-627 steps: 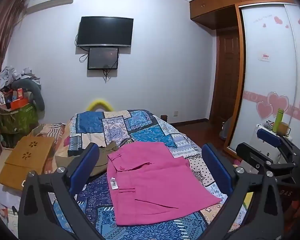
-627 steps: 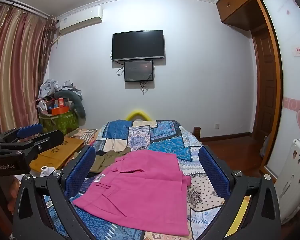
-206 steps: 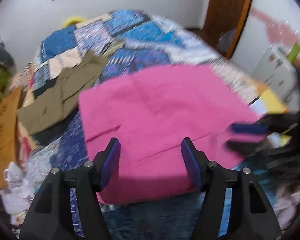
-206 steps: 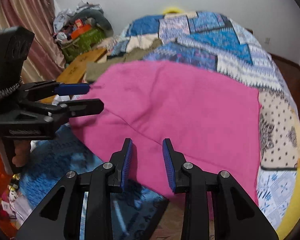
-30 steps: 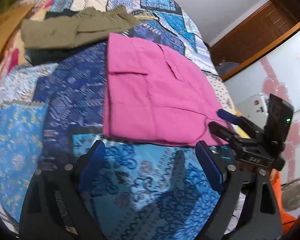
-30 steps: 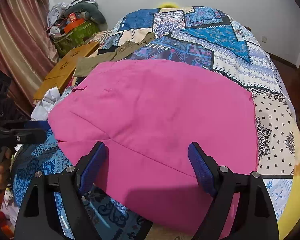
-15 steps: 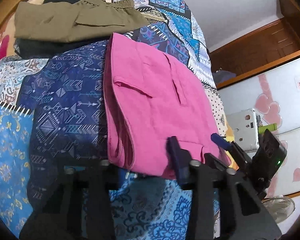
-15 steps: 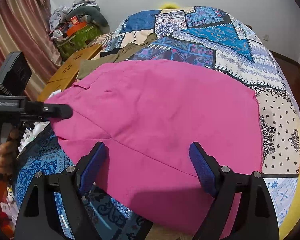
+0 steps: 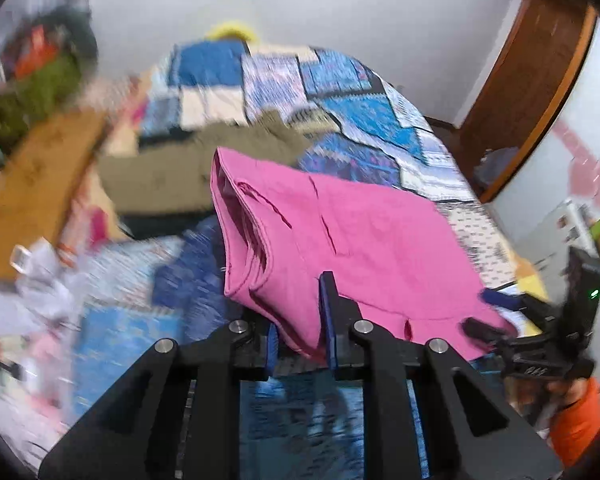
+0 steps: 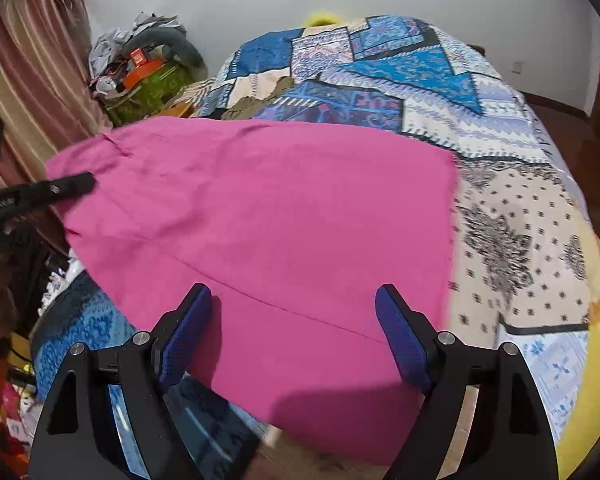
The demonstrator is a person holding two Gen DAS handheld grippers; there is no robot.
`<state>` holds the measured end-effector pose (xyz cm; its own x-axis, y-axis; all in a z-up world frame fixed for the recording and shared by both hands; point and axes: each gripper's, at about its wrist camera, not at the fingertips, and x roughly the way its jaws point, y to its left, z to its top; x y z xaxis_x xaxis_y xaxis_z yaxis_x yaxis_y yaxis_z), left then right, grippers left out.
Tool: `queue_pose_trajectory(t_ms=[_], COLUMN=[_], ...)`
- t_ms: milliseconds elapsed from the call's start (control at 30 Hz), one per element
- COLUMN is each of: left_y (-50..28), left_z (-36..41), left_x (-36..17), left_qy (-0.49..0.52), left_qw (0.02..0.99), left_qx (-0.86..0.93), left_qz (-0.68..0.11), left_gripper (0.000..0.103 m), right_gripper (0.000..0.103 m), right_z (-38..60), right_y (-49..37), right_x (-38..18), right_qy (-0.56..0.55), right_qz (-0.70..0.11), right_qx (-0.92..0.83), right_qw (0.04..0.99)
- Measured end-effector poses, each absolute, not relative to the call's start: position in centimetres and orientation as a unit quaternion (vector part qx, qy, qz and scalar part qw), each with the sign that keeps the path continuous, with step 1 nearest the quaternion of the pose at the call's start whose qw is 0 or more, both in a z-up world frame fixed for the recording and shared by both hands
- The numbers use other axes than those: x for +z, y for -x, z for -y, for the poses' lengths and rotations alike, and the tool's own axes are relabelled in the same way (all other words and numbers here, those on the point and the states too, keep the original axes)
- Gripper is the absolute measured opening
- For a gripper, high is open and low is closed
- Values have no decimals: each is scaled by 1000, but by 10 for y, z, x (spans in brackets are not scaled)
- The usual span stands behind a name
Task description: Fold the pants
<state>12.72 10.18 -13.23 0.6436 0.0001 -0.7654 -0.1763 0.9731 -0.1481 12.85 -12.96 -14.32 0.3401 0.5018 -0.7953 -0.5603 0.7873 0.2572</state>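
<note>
The pink pants lie spread on the patchwork bedspread. My left gripper has its jaws closing on the pants' near left corner. Pink cloth is pinched between the blue pads, and that edge hangs lifted off the bed in loose folds. In the right wrist view the pants fill the middle, and one left finger reaches in at their left edge. My right gripper hovers open just over the pants' near edge, with nothing gripped. It also shows at the right of the left wrist view, as the right gripper.
Olive trousers lie folded on the bed behind the pink pants. A wooden board and a pile of clutter stand to the left of the bed. A brown door is at the right. A hand in an orange sleeve holds the right gripper.
My left gripper went from wide open to closed on the pants' near left corner and rose, lifting that edge. The right gripper has stayed in place, open.
</note>
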Motion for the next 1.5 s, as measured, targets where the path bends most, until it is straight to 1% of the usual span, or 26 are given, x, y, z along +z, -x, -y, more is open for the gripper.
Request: queue_pose_trajectory(t_ms=[100, 167, 367, 500, 633, 833, 1033, 1100, 1133, 1167, 1233, 1333, 1400, 1467, 1500], left_y=[-117, -115, -127, -143, -168, -193, -199, -199, -199, -199, -199, -204, -212, -222, -228], left_z=[-94, -86, -50, -30, -16, 1, 20, 24, 26, 26, 22, 8, -4, -17, -23], left_x=[-119, -113, -99, -89, -89, -104, -123, -125, -126, -125, -122, -116, -113, -109, -108], left_qy=[43, 19, -19, -1, 38, 74, 69, 67, 65, 62, 59, 60, 65, 62, 55], left_qw=[913, 918, 929, 928, 913, 887, 869, 866, 864, 863, 870, 877, 880, 887, 890], left_qx=[73, 70, 31, -24, -84, -136, -158, -157, -160, -160, -151, -131, -110, -86, -75], left_qz=[-399, -391, -369, -373, -399, -436, -463, -471, -474, -475, -466, -459, -457, -450, -447], left_gripper=[18, 18, 18, 16, 16, 16, 16, 23, 34, 49, 62, 64, 68, 76, 78], right_gripper=[81, 81, 83, 84, 84, 84, 84, 84, 84, 84, 83, 83, 83, 83, 83], right_z=[139, 146, 148, 149, 150, 151, 151, 151, 151, 152, 154, 157, 159, 162, 163], right_y=[-125, -123, -122, -122, -121, -121, -122, -122, -122, -122, -123, -123, -122, -121, -121], right_x=[-145, -147, -148, -149, -149, -149, -149, -149, -149, -148, -147, -144, -142, -140, -139], right_qy=[31, 29, 28, 26, 23, 19, 18, 16, 15, 12, 4, -7, -6, -6, -7], right_qz=[-477, -478, -474, -473, -472, -472, -473, -473, -473, -473, -475, -474, -470, -467, -465], right_qx=[318, 315, 317, 319, 321, 322, 321, 320, 319, 319, 320, 318, 317, 314, 312], right_qw=[819, 820, 821, 821, 821, 820, 821, 821, 821, 821, 820, 821, 824, 827, 828])
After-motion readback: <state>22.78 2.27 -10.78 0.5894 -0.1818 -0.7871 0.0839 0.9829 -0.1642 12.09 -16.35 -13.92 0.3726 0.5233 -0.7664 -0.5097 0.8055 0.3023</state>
